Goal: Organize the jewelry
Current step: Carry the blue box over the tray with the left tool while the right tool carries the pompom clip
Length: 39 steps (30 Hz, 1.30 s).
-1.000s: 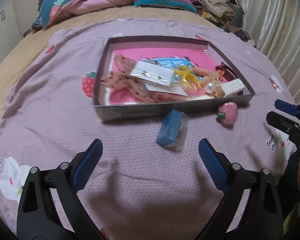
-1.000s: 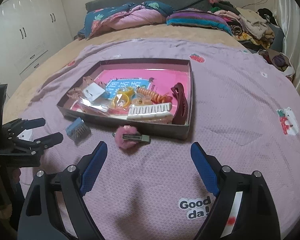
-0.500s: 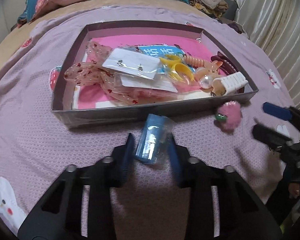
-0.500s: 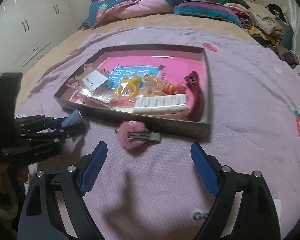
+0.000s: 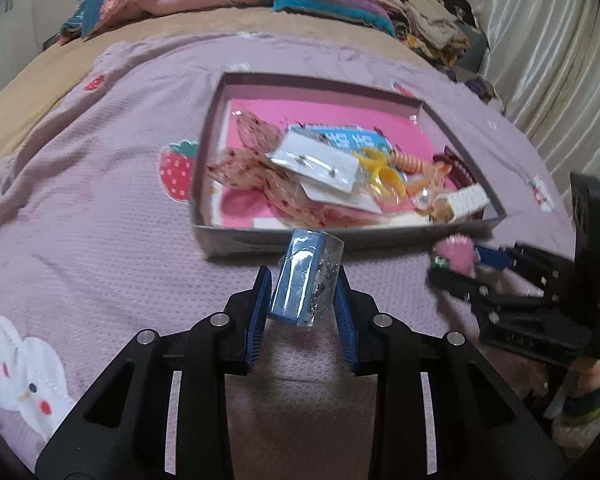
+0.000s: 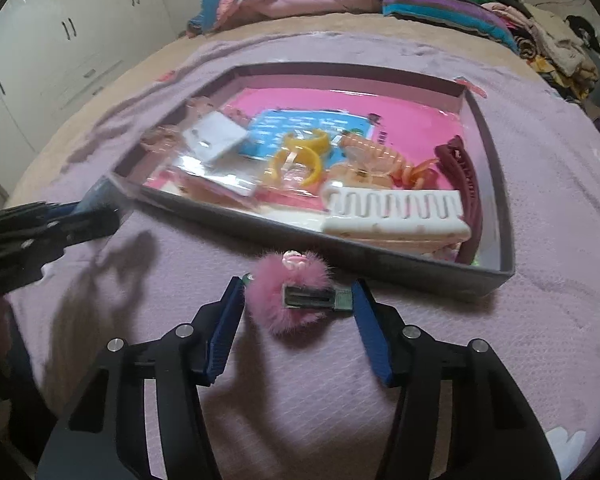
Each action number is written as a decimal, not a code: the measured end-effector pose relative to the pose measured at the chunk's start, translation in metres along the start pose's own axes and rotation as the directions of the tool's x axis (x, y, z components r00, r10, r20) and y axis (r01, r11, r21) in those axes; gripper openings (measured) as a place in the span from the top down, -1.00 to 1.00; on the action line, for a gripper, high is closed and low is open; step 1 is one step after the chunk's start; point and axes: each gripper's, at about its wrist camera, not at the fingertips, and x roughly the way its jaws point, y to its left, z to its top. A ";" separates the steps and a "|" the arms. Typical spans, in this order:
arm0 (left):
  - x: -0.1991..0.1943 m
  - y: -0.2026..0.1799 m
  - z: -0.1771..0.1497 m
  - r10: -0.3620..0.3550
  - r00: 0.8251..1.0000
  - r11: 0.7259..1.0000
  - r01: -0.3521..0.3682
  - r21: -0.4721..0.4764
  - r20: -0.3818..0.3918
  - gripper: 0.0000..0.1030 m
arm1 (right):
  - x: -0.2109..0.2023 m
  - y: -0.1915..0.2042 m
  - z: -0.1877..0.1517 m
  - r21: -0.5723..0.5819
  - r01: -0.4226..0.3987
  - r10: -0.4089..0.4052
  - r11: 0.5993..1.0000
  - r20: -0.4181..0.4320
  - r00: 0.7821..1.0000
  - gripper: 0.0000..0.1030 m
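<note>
My left gripper (image 5: 302, 280) is shut on a small blue packet in clear wrap (image 5: 304, 276) and holds it just in front of the near wall of a grey box with a pink floor (image 5: 420, 236). The box holds hair clips, a white comb clip (image 6: 396, 216), a yellow clip (image 6: 300, 156) and carded items. My right gripper (image 6: 298, 300) is shut on a fluffy pink hair clip (image 6: 296, 296) by its ends, low over the purple bedspread, in front of the box's near wall (image 6: 400, 268). The right gripper with the pink clip (image 5: 456, 256) also shows in the left wrist view.
The box sits on a purple bedspread (image 5: 100, 200) with strawberry and bunny prints. Folded quilts and piled clothes (image 5: 324, 0) lie at the bed's far end. A curtain (image 5: 560, 60) hangs at the right. White wardrobes (image 6: 60, 40) stand at the left.
My left gripper closed on the blue packet and lifted it off the bedspread. My right gripper moved forward and closed on the pink fluffy clip.
</note>
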 end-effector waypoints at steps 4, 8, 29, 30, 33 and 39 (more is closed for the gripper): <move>-0.012 0.003 0.009 0.010 0.999 1.000 -0.009 -0.010 0.030 0.56 | -0.021 0.010 0.003 0.004 -0.067 0.067 0.998 0.028 0.997 -0.05; -0.026 0.003 0.024 0.016 0.997 1.000 -0.015 -0.009 0.070 0.56 | -0.050 0.018 0.011 -0.030 -0.084 0.086 0.996 0.086 0.993 -0.05; -0.014 -0.048 0.083 -0.028 0.992 0.998 0.021 0.053 0.125 0.56 | -0.112 -0.046 0.063 0.049 0.038 -0.050 0.998 0.280 0.959 -0.05; -0.011 -0.050 0.085 -0.030 0.992 0.998 0.023 0.058 0.122 0.56 | -0.112 -0.048 0.064 0.053 0.045 -0.058 0.998 0.283 0.957 -0.05; -0.001 -0.057 0.090 -0.037 0.993 0.997 0.029 0.072 0.112 0.56 | -0.111 -0.057 0.067 0.067 0.059 -0.076 0.996 0.287 0.955 -0.05; 0.025 -0.065 0.097 -0.038 0.996 0.996 0.031 0.088 0.079 0.56 | -0.100 -0.070 0.070 0.090 0.069 -0.091 0.994 0.275 0.957 -0.05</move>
